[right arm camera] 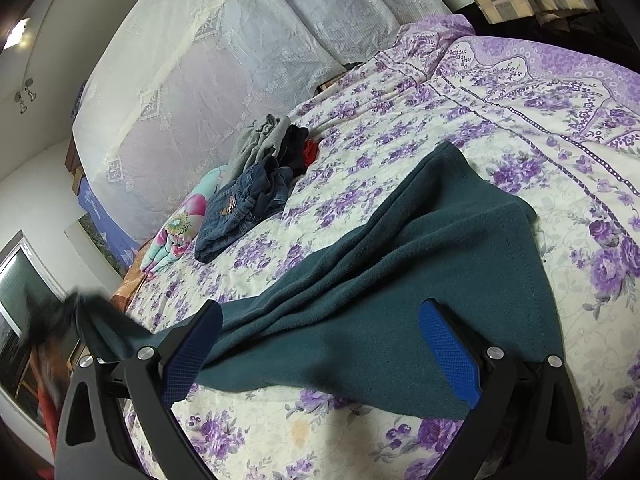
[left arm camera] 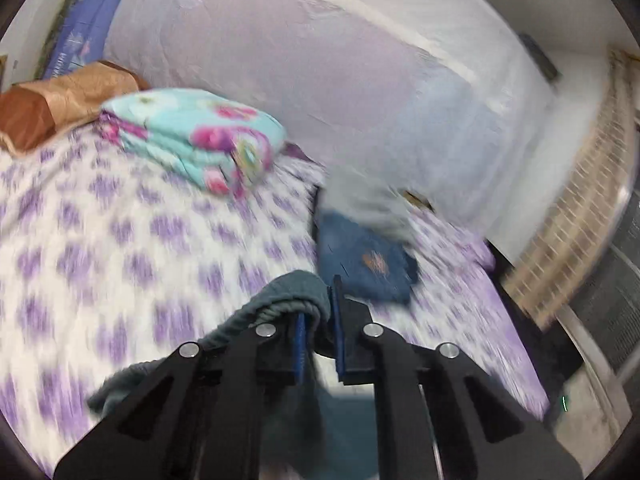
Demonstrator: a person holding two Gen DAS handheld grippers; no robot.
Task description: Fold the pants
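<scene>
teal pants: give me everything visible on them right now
The teal pants look like soft, fleecy knit with a stitched hem along one edge. They lie rumpled and spread across the purple floral bedsheet. One end is bunched and pinched in the shut left hand-held gripper, lifted off the bed. The right hand-held gripper stands open over the other end, not pressing it.

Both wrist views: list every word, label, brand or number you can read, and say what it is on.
No readable text in either view.
Jeans: an orange patch on the back, too small to read; blurred in the left wrist view.
Blue cloth by the wall: pale marks, too small to tell.
</scene>
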